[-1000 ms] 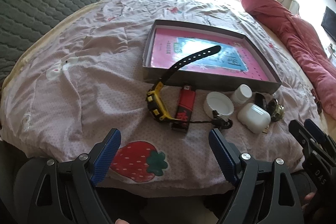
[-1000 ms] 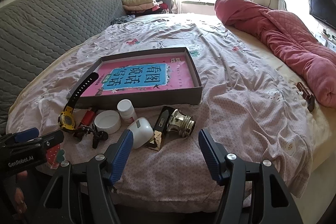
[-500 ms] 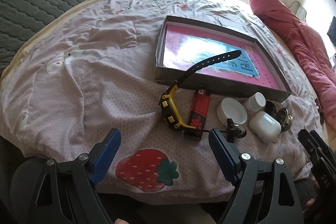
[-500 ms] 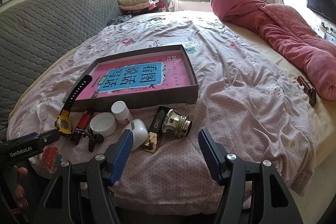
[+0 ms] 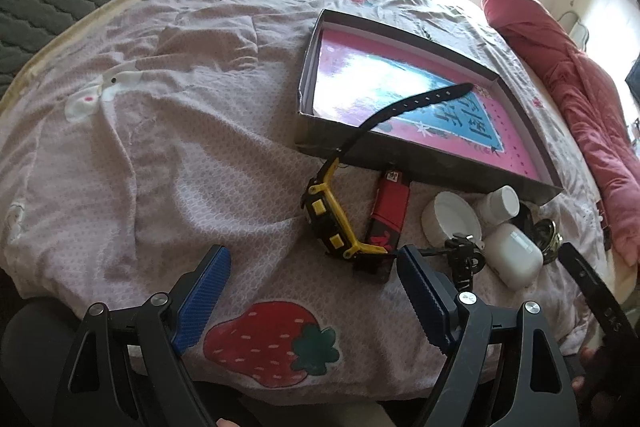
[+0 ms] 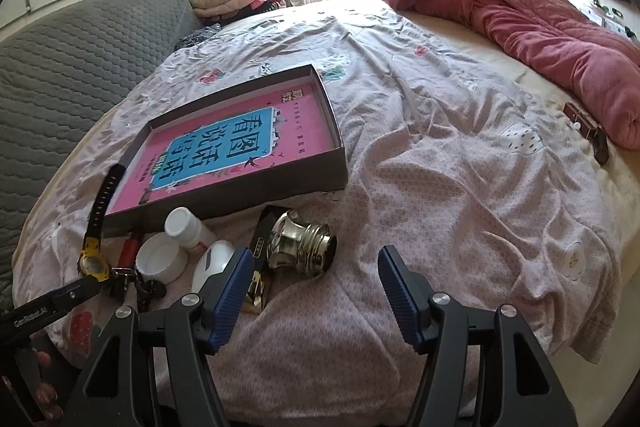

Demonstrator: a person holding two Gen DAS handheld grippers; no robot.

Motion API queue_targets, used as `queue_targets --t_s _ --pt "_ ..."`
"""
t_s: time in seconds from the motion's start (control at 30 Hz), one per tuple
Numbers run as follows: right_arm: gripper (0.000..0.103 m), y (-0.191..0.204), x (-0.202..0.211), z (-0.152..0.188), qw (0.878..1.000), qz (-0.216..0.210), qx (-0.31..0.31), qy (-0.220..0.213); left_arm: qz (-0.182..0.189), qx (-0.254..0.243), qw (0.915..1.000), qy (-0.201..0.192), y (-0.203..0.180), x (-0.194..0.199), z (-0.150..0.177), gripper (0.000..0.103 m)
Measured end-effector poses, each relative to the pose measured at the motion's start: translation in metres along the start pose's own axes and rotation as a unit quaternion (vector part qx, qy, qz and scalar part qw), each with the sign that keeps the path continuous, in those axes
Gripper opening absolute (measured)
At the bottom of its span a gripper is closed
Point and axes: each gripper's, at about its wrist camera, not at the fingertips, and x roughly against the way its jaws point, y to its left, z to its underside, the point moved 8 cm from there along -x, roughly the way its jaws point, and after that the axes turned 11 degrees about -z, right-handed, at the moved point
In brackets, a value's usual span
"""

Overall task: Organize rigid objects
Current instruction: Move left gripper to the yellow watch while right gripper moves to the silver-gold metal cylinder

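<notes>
A shallow dark box (image 5: 340,143) (image 6: 240,197) lined with a pink and blue book cover lies on the bed. In front of it sit a yellow watch (image 5: 330,219) (image 6: 93,261) whose black strap rests over the box wall, a red lighter (image 5: 390,211), a white lid (image 5: 450,223) (image 6: 162,261), a small white bottle (image 5: 500,203) (image 6: 188,227), a white earbud case (image 5: 516,259) (image 6: 214,261), a black clip (image 5: 462,255) and a brass knob (image 6: 302,247). My left gripper (image 5: 312,291) is open, just short of the watch. My right gripper (image 6: 316,287) is open below the knob.
The bed is covered by a wrinkled pink sheet (image 6: 460,155) with a strawberry print (image 5: 272,343) near its front edge. A rolled red quilt (image 6: 540,19) lies at the right, a grey quilted headboard (image 6: 60,67) at the left. A small brown object (image 6: 586,131) rests by the quilt.
Both grippers have moved forward toward the objects, which now look larger and nearer. The left view has tilted down over the watch. Both grippers stayed open; nothing on the bed moved.
</notes>
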Motion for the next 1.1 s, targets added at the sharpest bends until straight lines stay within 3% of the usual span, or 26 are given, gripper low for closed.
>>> queue_targets --t_s 0.23,0.43,0.83,1.1 --pt "0.064 -0.002 -0.015 -0.003 1.0 -0.006 -0.018 0.007 0.035 0.005 0.9994 0.004 -0.008 0.0 -0.002 0.061" --pt "0.064 -0.001 -0.022 -0.003 1.0 -0.01 -0.018 0.012 0.077 0.038 0.996 0.022 -0.011 -0.003 -0.005 0.048" --pt "0.064 -0.005 -0.024 -0.003 0.999 -0.016 -0.029 0.013 0.121 0.084 0.9881 0.044 -0.011 0.0 -0.007 0.046" --pt "0.064 -0.005 -0.029 0.0 0.999 -0.013 -0.029 0.02 0.138 0.143 0.9768 0.079 -0.014 -0.018 -0.014 0.046"
